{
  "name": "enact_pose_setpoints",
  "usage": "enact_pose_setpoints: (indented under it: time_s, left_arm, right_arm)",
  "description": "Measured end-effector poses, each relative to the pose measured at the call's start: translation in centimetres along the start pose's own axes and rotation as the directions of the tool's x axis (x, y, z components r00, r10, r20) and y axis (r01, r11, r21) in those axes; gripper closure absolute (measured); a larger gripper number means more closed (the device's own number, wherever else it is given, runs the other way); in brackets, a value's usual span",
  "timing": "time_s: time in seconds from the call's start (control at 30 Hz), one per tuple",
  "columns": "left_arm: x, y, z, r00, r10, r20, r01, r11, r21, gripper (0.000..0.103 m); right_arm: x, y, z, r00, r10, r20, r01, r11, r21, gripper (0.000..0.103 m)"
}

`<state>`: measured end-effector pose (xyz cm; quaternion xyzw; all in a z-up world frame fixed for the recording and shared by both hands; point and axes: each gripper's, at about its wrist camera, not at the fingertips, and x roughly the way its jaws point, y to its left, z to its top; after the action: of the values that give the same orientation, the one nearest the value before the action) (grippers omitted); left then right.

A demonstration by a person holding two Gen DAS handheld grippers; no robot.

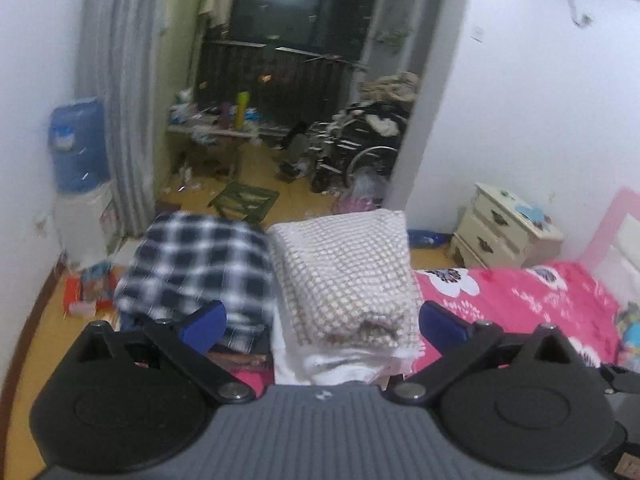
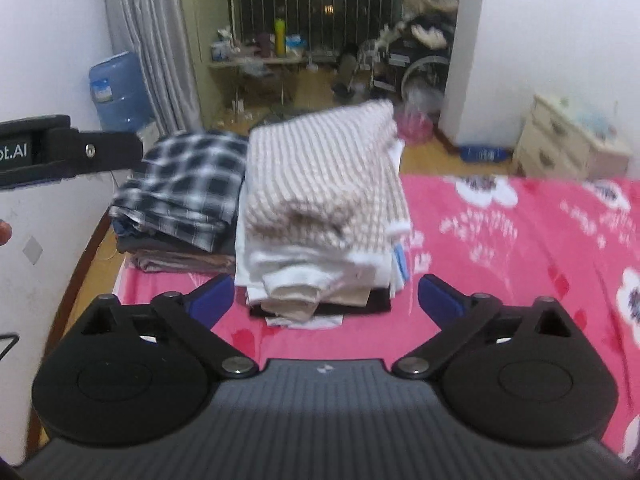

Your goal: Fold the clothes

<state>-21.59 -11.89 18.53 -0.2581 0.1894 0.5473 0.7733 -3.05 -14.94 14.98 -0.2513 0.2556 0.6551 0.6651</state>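
Both tools stand over the near end of a bed with a pink flower-print sheet [image 2: 520, 240], facing two stacks of folded clothes.

Left tool [image 1: 322, 322]: jaws spread wide, blue pads at either side of the view, nothing between them. The taller stack sits directly ahead of it, close to the pads but not gripped.

Right tool [image 2: 326, 296]: jaws likewise spread wide, nothing held. It sits further back from the stacks, with bare pink sheet showing between its pads and the pile.

Taller stack: topped by a folded beige-and-white checked knit garment [image 2: 324, 184], lying flat on several white and cream folded pieces, with a dark layer at the bottom. Its top fold faces the tools.

Shorter stack: just beside it on the left, touching or nearly so. Topped by a folded navy-and-white plaid shirt [image 2: 188, 184], over dark and brownish folded items.

In the right wrist view, part of the left tool's black body enters from the left edge, above the plaid shirt.

Background: blue water-cooler bottle [image 2: 118, 92] by a grey curtain, cream bedside drawer cabinet [image 1: 504, 224] at right. Frames are slightly motion-blurred.
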Motion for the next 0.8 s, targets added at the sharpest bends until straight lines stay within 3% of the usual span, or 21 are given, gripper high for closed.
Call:
enact_pose_setpoints:
  time_s: [0.27,0.43,0.53,0.67,0.8]
  left_arm:
    - [-2.4,2.9,0.0,0.988,0.152,-0.008,-0.153,0.988,-0.028,0.000]
    - [-1.6,4.7,-0.5,0.983,0.163,-0.081,-0.169,0.983,-0.067,0.000]
    - [-0.3,4.8,-1.1,0.976,0.154,-0.151,-0.159,0.987,-0.019,0.000]
    - [0.8,4.5,-2.3,0.970,0.168,-0.178,-0.167,0.986,0.018,0.000]
    - [1.4,4.8,-2.8,0.963,0.183,-0.200,-0.184,0.983,0.012,0.000]
  right_arm:
    - [-1.6,3.0,0.0,0.999,-0.038,-0.022,0.038,0.999,-0.013,0.001]
    - [-1.0,5.6,0.5,0.994,-0.066,-0.082,0.067,0.998,0.004,0.001]
    - [-0.2,6.6,0.7,0.990,-0.089,-0.112,0.092,0.996,0.020,0.001]
    - [0.9,7.5,0.9,0.981,-0.127,-0.144,0.135,0.989,0.051,0.001]
    - [1.5,8.3,1.0,0.976,-0.169,-0.138,0.172,0.985,0.006,0.001]
